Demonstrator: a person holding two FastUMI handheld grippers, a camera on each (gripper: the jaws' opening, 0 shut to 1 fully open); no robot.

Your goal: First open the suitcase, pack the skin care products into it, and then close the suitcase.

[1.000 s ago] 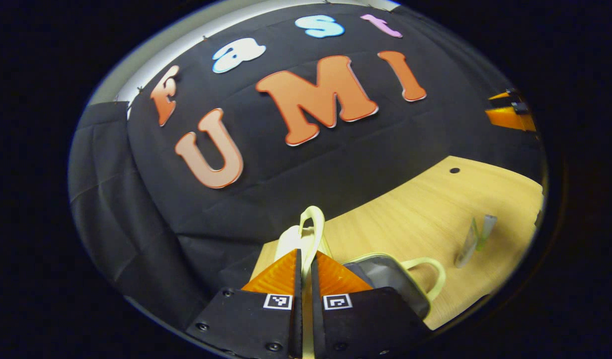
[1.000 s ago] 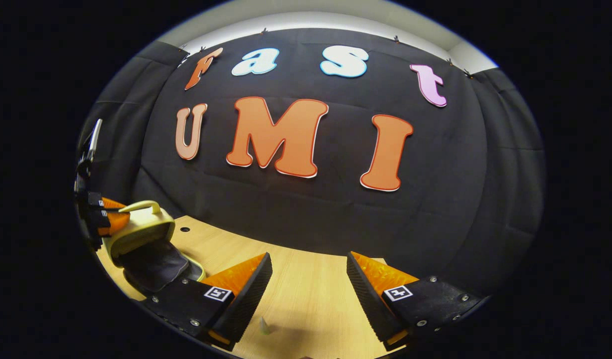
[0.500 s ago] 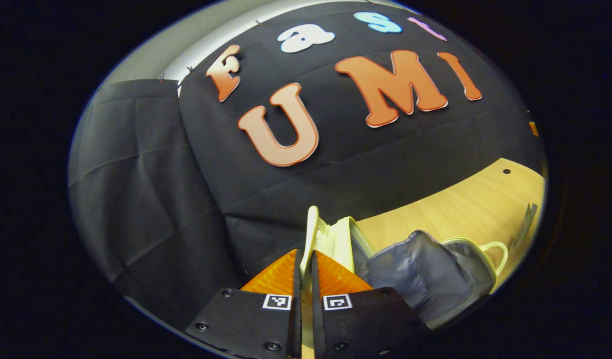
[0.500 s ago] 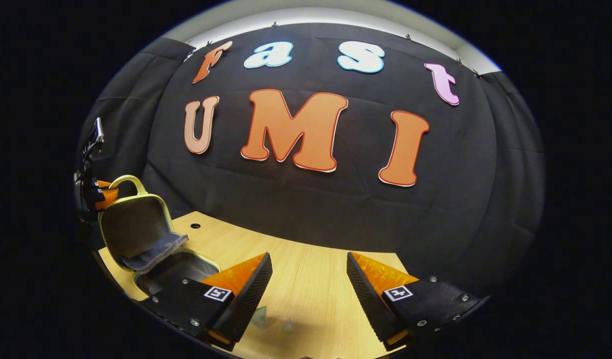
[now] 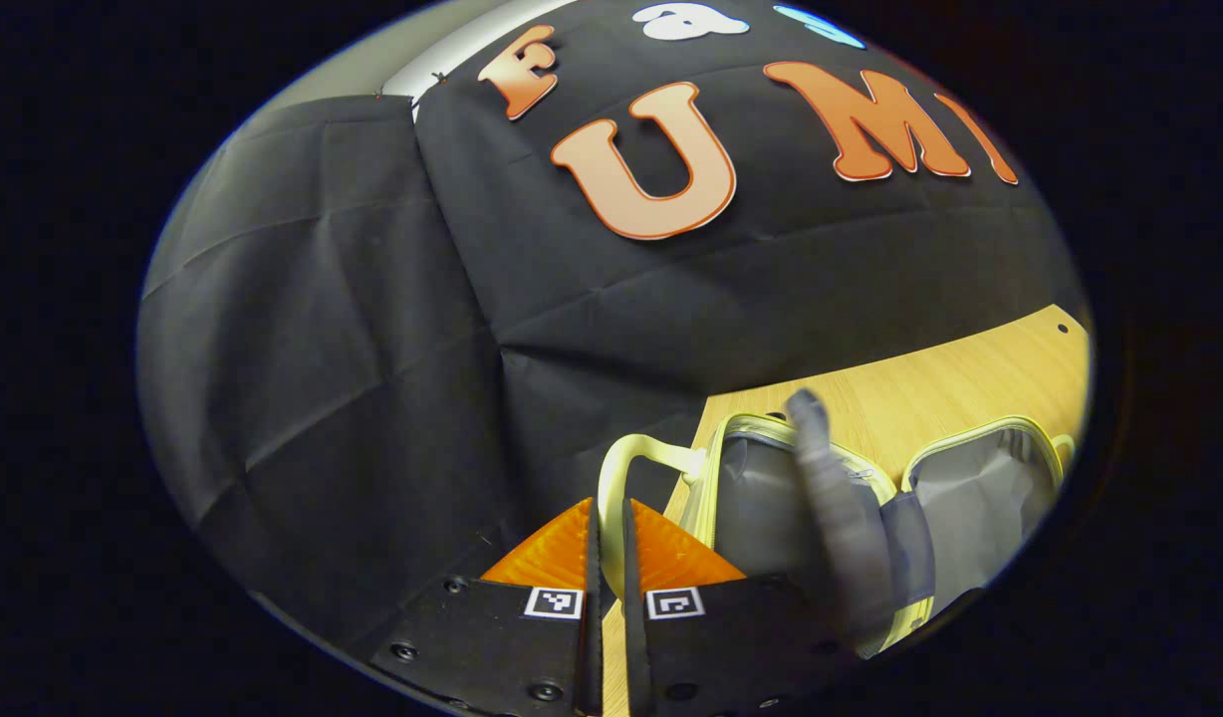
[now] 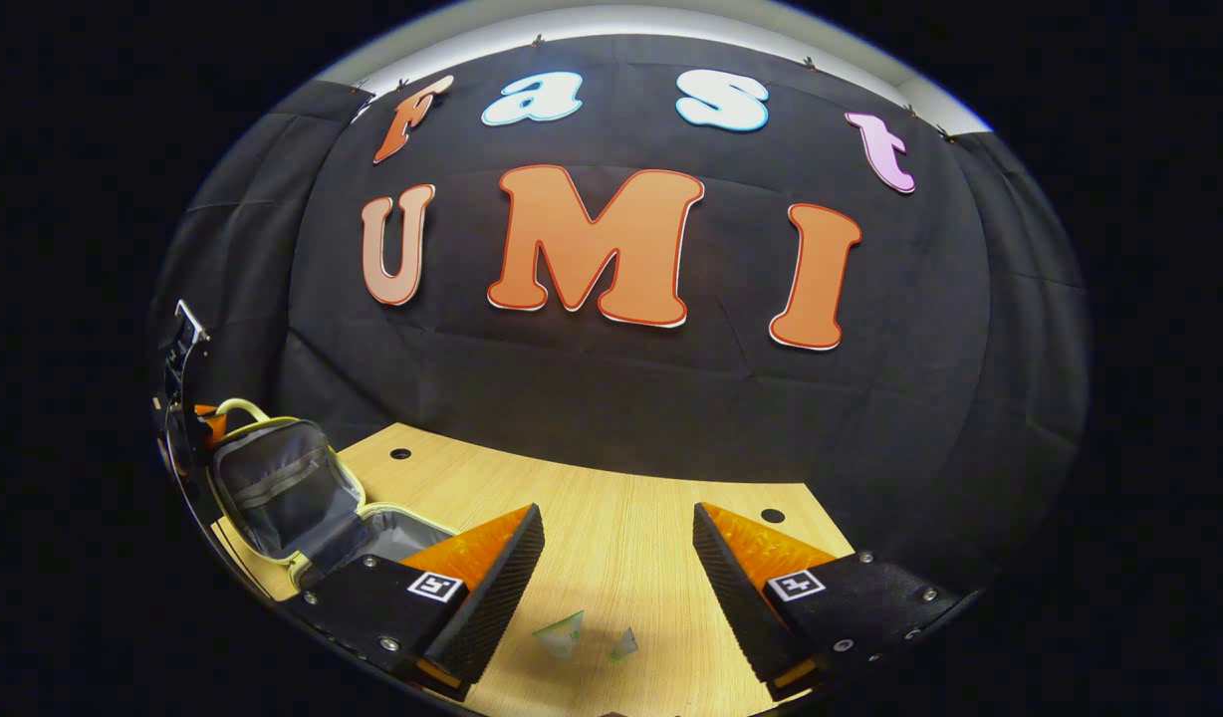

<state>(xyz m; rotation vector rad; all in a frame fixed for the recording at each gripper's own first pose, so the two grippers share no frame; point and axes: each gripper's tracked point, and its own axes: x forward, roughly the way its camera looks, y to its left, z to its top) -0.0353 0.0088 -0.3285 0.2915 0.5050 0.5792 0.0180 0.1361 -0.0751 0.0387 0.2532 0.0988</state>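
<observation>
On table's left edge | left gripper clamps suitcase lid handle, holding suitcase open | right gripper empty, spread wide over skincare sachets.

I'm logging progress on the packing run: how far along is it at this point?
Done: the suitcase lies open on the table, lining showing. In hand: the left gripper is shut on the lid's handle. The right gripper is open above two small skin care items. Left: packing them and closing the case.
</observation>
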